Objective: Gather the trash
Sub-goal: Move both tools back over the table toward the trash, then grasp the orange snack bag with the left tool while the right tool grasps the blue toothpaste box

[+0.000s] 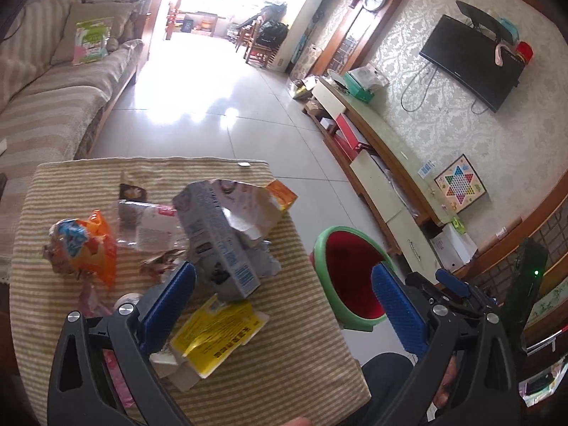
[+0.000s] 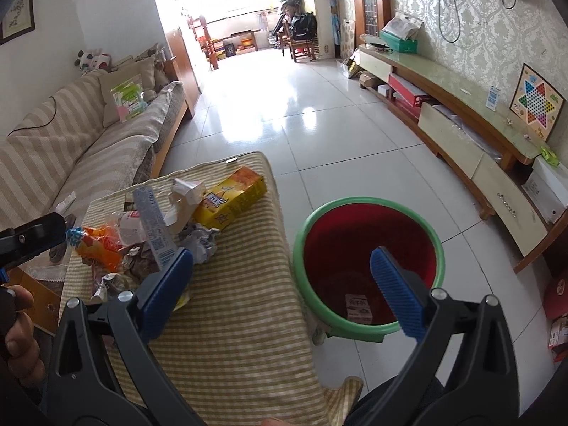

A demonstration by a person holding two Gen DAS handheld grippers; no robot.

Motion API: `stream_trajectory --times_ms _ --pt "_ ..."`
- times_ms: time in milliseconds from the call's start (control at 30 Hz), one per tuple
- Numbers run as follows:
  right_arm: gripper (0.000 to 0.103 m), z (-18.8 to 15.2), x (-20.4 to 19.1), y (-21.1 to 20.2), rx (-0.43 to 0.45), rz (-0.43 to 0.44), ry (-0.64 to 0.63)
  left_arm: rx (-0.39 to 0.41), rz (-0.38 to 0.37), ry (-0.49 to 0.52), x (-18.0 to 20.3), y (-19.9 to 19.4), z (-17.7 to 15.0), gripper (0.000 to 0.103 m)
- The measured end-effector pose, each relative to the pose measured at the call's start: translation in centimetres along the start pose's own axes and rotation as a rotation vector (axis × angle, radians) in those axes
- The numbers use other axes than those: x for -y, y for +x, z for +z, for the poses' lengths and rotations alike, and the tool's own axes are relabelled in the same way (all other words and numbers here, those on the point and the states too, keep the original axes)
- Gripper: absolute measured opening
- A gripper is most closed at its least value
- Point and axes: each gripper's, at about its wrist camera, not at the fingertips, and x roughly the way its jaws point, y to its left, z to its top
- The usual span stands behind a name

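Observation:
Trash is heaped on a table with a striped cloth (image 1: 294, 333) (image 2: 230, 319): a torn grey-blue carton (image 1: 220, 238) (image 2: 152, 220), an orange snack bag (image 1: 88, 245) (image 2: 99, 245), a flattened yellow box (image 1: 216, 337), a yellow carton (image 2: 234, 202) and crumpled paper (image 2: 202, 241). A red bin with a green rim (image 1: 340, 229) (image 2: 372, 200) stands on the floor right of the table, with a small carton (image 2: 358, 309) at its bottom. My left gripper (image 1: 284, 277) is open above the table's near right part. My right gripper (image 2: 282, 266) is open, straddling the table edge and the bin. Both hold nothing.
A striped sofa (image 1: 46, 106) (image 2: 88, 142) runs along the left. A long low TV cabinet (image 1: 383, 163) (image 2: 461, 113) lines the right wall. Glossy tiled floor (image 2: 319, 113) stretches ahead. A hand (image 2: 17, 337) holding the left gripper's black frame (image 2: 32, 234) shows at the left edge.

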Motion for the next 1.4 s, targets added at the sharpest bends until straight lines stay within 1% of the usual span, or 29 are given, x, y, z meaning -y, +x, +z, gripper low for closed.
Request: stream_trajectory --times_ms 67,133,200,267,333,367,400,500,567,600,633,700,733,800,867,967,1033,1100,1133,1167,1233,1267,1300,1367,1400 --pt "0.098 -0.2 -1.6 0.0 -0.01 0.006 -0.026 0.037 0.037 -0.006 -1.3 -1.6 -0.9 0.095" --pt "0.098 -0.5 -3.1 -0.2 -0.008 0.013 -0.046 0.05 0.096 0.01 -2.5 -3.1 -2.1 0.095" --pt "0.098 -0.6 -4.6 -0.6 0.008 0.046 -0.046 0.054 0.158 0.024 -3.5 -4.1 -3.0 0.095" --pt "0.098 -0.9 -5.8 -0.8 0.031 0.064 -0.037 0.087 0.202 0.018 -5.1 -5.3 -4.1 0.095" --pt "0.098 -1.4 -7.1 -0.9 0.063 0.094 -0.056 0.132 0.204 0.021 -6.5 -6.5 -5.1 0.095" --pt "0.098 -1.7 -8.0 -0.7 0.063 0.091 -0.082 0.133 0.216 0.032 -7.1 -6.8 -5.5 0.095" --pt "0.098 -1.9 -8.7 -0.4 0.052 0.074 -0.101 0.123 0.232 0.033 -7.7 -7.0 -6.0 0.095" --pt "0.098 -2.7 -9.8 0.7 -0.012 0.104 -0.098 0.083 0.222 -0.026 -9.9 -7.5 -6.8 0.095" --pt "0.098 -3.2 -10.5 1.5 -0.058 0.096 -0.11 0.078 0.23 -0.064 -11.4 -7.7 -7.5 0.095" --pt "0.098 -3.6 -10.7 1.8 -0.077 0.113 -0.111 0.076 0.241 -0.081 -12.0 -7.7 -7.8 0.095" --pt "0.098 -4.0 -11.1 2.0 -0.085 0.129 -0.113 0.071 0.25 -0.1 -12.6 -7.6 -8.0 0.095" --pt "0.098 -4.6 -12.0 2.2 -0.083 0.123 -0.158 0.072 0.242 -0.145 -14.1 -7.5 -8.2 0.095" --pt "0.098 -4.7 -12.4 2.3 -0.083 0.126 -0.182 0.073 0.244 -0.163 -14.7 -7.5 -8.2 0.095" --pt "0.098 -5.0 -13.0 2.1 -0.07 0.17 -0.211 0.086 0.258 -0.18 -15.5 -7.4 -8.0 0.095" --pt "0.098 -4.8 -13.8 2.3 -0.058 0.168 -0.251 0.09 0.26 -0.188 -15.9 -7.3 -7.5 0.095" --pt "0.098 -4.1 -14.3 3.3 -0.052 0.161 -0.284 0.09 0.258 -0.165 -16.1 -6.3 -6.2 0.095" --pt "0.098 -3.6 -14.5 4.2 -0.059 0.181 -0.288 0.08 0.257 -0.144 -16.0 -5.4 -5.1 0.095" --pt "0.097 -3.0 -14.6 5.0 -0.05 0.181 -0.293 0.075 0.268 -0.122 -16.0 -4.3 -4.0 0.095" --pt "0.094 -2.7 -14.7 5.4 -0.049 0.182 -0.299 0.072 0.265 -0.115 -16.0 -3.8 -3.6 0.095" --pt "0.089 -2.4 -14.9 5.9 -0.049 0.187 -0.304 0.067 0.264 -0.108 -16.1 -3.2 -3.1 0.095" --pt "0.082 -1.9 -15.1 7.0 -0.057 0.189 -0.315 0.055 0.278 -0.081 -16.0 -2.0 -2.3 0.095" --pt "0.076 -1.6 -15.2 7.7 -0.067 0.19 -0.315 0.051 0.279 -0.069 -15.9 -1.6 -1.9 0.095" --pt "0.073 -1.4 -15.2 8.4 -0.078 0.194 -0.309 0.046 0.279 -0.06 -15.9 -1.0 -1.5 0.095" --pt "0.071 -1.1 -15.0 9.9 -0.111 0.194 -0.29 0.035 0.279 -0.048 -15.8 -0.2 -0.9 0.094" --pt "0.067 -1.0 -15.0 10.7 -0.132 0.199 -0.282 0.033 0.277 -0.043 -15.8 0.2 -0.6 0.094"
